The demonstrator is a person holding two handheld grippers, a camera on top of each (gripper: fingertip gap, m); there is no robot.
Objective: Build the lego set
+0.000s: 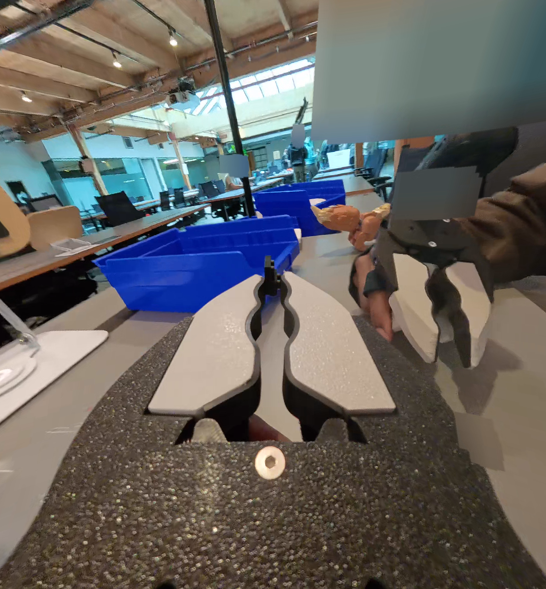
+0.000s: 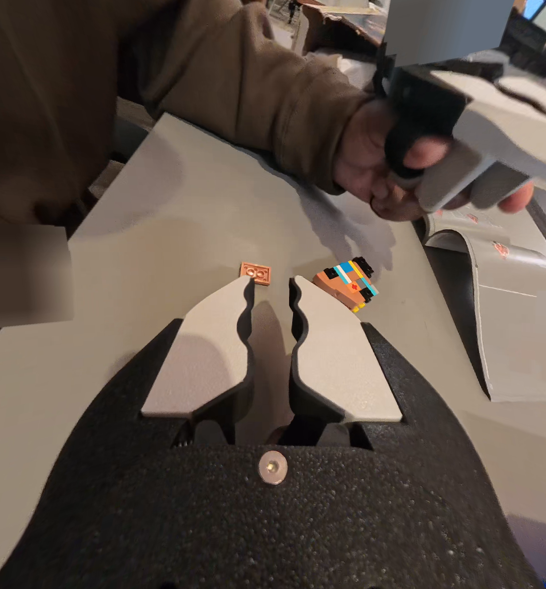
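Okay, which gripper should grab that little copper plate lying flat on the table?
Right. The right gripper is open, empty, its tips right beside the copper plate. The left gripper already has its jaws shut on a small black piece.

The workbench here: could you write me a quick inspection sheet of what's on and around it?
Surface: grey table, mostly bare.
Job's things: a small copper-coloured plate lying flat; a partly built brown model with blue, yellow and black pieces beside it; a small black piece pinched in the left gripper; an orange-brown figure farther back.
Clutter: an open booklet at the table's edge; two blue bins.
Grippers: left shut on the black piece; right gripper open, hovering just short of the plate, holding nothing.
Cables: nothing seen.
Surroundings: open office with desks, chairs, wooden ceiling beams; people far off.
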